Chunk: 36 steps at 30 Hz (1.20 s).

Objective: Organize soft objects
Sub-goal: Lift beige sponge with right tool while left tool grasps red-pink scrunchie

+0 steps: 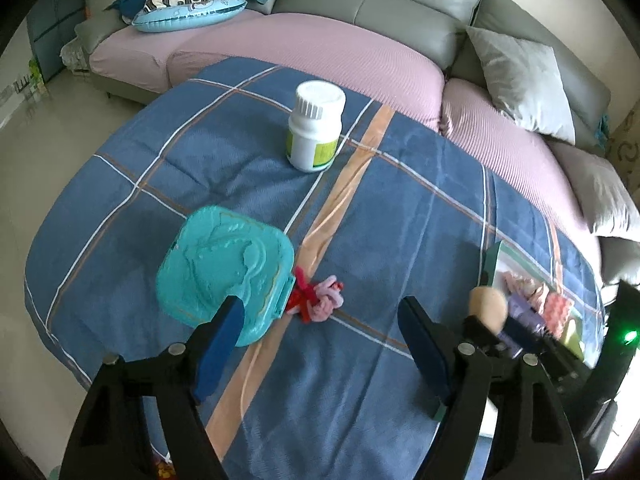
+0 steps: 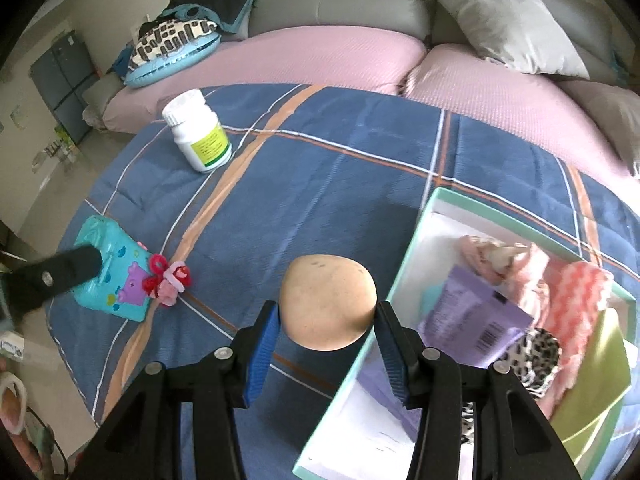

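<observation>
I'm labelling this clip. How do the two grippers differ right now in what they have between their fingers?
The right gripper is shut on a tan rounded object, held beside the open box. The left gripper has nothing between its fingers; one finger overlaps the teal case lying on the blue plaid cloth. The right's fingers stand narrower than the left's. Both have black frames and blue pads.

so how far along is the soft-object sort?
Done: pink fabric pieces and a leopard-print piece already lie in the box. In hand: right gripper holds the beige sponge beside it. Left: the pink-red hair ties remain on the cloth by the teal case, left gripper open near them.
</observation>
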Each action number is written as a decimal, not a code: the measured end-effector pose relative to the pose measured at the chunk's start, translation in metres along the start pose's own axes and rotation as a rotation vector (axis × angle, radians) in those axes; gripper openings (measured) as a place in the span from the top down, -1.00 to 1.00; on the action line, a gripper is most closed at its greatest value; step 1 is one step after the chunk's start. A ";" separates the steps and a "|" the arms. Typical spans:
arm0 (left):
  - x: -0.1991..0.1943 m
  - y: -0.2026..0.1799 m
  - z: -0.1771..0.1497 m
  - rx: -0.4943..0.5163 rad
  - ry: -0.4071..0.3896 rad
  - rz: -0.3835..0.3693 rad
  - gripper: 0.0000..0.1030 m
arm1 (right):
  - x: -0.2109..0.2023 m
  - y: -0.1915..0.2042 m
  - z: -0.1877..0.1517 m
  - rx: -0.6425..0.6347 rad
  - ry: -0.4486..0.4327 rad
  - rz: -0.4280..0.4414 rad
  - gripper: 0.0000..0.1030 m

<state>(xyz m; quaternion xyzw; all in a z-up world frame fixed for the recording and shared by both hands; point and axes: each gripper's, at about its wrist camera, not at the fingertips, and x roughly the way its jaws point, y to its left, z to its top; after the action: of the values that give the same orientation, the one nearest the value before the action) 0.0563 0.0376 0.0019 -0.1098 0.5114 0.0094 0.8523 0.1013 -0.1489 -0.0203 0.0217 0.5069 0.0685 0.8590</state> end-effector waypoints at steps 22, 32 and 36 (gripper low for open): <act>0.050 -0.047 -0.018 0.196 0.052 0.149 -0.19 | -0.024 -0.021 0.004 0.070 -0.073 0.003 0.00; 0.067 -0.054 -0.011 0.214 0.047 0.262 0.01 | -0.026 -0.028 0.004 0.091 -0.080 0.016 0.00; 0.082 -0.055 -0.012 0.221 0.071 0.299 0.18 | -0.026 -0.028 0.004 0.090 -0.079 0.018 0.00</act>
<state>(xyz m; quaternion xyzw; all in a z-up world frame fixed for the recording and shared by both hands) 0.0923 -0.0259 -0.0656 0.0615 0.5496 0.0761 0.8297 0.0950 -0.1799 0.0009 0.0676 0.4748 0.0526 0.8759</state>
